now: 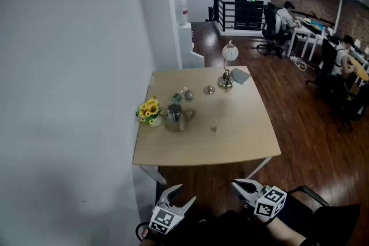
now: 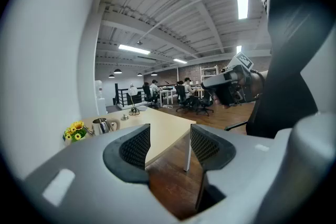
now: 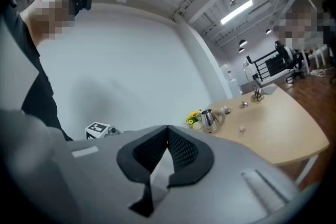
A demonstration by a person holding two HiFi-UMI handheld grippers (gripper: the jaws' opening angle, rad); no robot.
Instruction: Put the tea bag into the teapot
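A steel teapot stands on the left part of the wooden table, seen too in the left gripper view and the right gripper view. A small pale tea bag lies to its right on the tabletop. Both grippers hang low in front of the table, well short of it. My left gripper is open with nothing between its pads. The right gripper is shut and empty, its pads pressed together.
Yellow flowers in a small pot stand left of the teapot by the white wall. Farther back are a round lid, a small lamp and a grey box. People sit at desks at the far right.
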